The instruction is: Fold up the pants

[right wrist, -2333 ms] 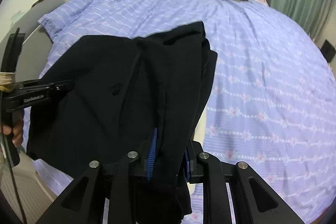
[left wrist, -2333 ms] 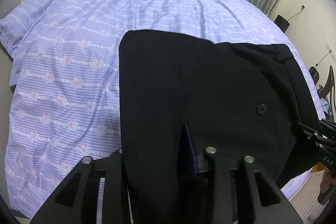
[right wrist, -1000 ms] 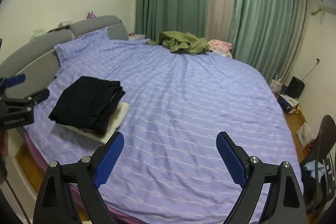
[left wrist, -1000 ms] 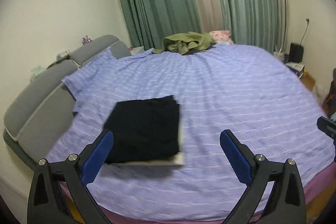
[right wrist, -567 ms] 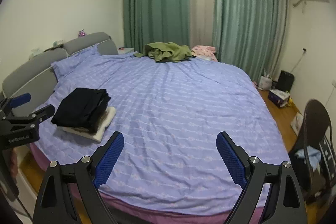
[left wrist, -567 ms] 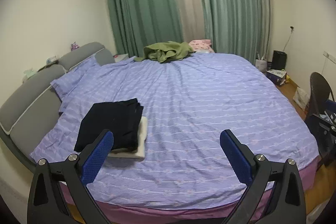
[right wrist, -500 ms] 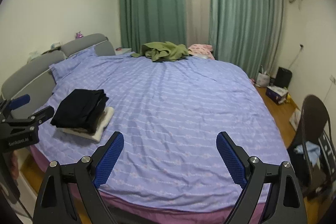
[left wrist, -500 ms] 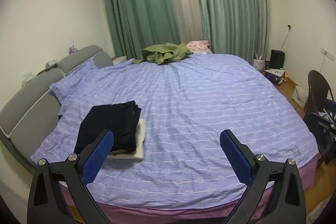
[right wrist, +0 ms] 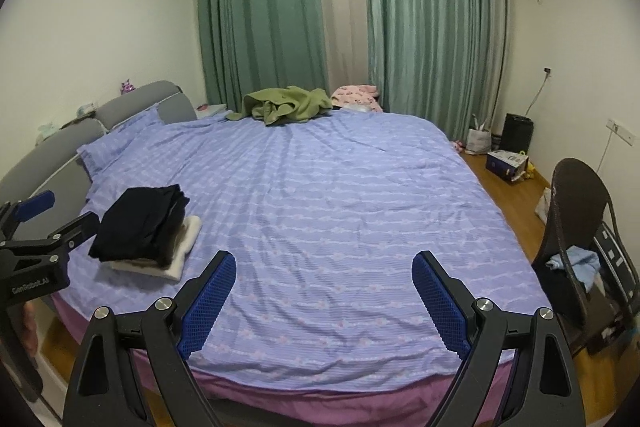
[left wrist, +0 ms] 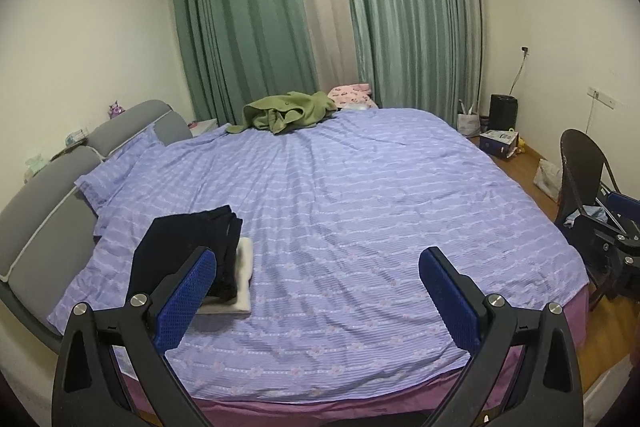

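Observation:
The folded black pants (left wrist: 188, 247) lie on top of a small stack of folded light clothes (left wrist: 240, 279) at the near left corner of the bed (left wrist: 360, 207). The black pants also show in the right wrist view (right wrist: 140, 223). My left gripper (left wrist: 316, 291) is open and empty, held back from the bed's near edge. My right gripper (right wrist: 324, 295) is open and empty too, also off the bed. The left gripper shows at the left edge of the right wrist view (right wrist: 36, 231).
A rumpled green garment (left wrist: 288, 113) and a pink one (left wrist: 352, 95) lie at the far side of the bed. The grey headboard (left wrist: 44, 203) is on the left. A dark chair (right wrist: 580, 227) with clothes, boxes and a bin stand on the wooden floor at right.
Both grippers let go of the black pants, opened, and pulled well back from the bed. The pants now lie folded on the light stack.

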### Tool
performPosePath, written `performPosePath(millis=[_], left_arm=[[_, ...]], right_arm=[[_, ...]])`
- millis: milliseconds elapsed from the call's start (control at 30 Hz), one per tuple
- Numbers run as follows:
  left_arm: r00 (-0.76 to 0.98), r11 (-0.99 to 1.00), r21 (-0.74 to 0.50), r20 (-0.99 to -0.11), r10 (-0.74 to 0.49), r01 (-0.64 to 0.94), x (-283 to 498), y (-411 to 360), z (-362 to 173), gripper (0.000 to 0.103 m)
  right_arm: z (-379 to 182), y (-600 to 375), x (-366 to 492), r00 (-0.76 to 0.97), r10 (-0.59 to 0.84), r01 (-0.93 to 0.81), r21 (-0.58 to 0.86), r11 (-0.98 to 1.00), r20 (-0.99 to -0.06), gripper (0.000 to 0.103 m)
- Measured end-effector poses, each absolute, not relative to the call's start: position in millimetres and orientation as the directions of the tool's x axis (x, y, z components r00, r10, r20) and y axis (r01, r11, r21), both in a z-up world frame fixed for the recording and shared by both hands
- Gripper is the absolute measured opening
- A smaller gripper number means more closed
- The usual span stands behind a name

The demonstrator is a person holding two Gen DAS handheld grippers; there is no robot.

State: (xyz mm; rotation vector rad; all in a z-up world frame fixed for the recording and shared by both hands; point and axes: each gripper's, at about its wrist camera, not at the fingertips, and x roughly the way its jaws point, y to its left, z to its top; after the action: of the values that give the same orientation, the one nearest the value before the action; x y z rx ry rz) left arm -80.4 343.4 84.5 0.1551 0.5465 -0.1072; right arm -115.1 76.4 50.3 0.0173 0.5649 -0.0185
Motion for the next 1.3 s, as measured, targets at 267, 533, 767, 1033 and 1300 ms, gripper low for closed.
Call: performPosePath(millis=[267, 533, 767, 1033, 1300], left_arm=[[0.855, 0.982, 0.125, -0.515, -0.057, 0.141, -90, 338, 87, 0.103], [0.862, 0.982, 0.117, -0.502, -0.068, 0.146, -107, 328, 93, 0.103], [0.866, 0.985, 0.103, -0.494, -0.072, 0.141, -114, 325, 98, 0.103], [0.859, 0.986, 0.1, -0.508, -0.067, 0.136, -116, 320, 97, 0.103], [0.859, 0.985, 0.106, -0.508, -0.066, 0.138, -119, 320, 95, 0.103]], right_arm=[[51, 72, -124, 0.85, -0.017, 0.031, 0.018, 0.999, -0.527, 0.091], [54, 69, -136, 0.859, -0.014, 0.016, 0.0, 1.0, -0.512, 0.091], [58, 64, -143, 0.864, -0.015, 0.014, -0.006, 1.0, -0.503, 0.091], [58, 59, -147, 0.866, -0.017, 0.016, -0.007, 1.0, -0.499, 0.091], [60, 57, -147, 0.866, -0.022, 0.021, -0.008, 1.0, -0.499, 0.091]])
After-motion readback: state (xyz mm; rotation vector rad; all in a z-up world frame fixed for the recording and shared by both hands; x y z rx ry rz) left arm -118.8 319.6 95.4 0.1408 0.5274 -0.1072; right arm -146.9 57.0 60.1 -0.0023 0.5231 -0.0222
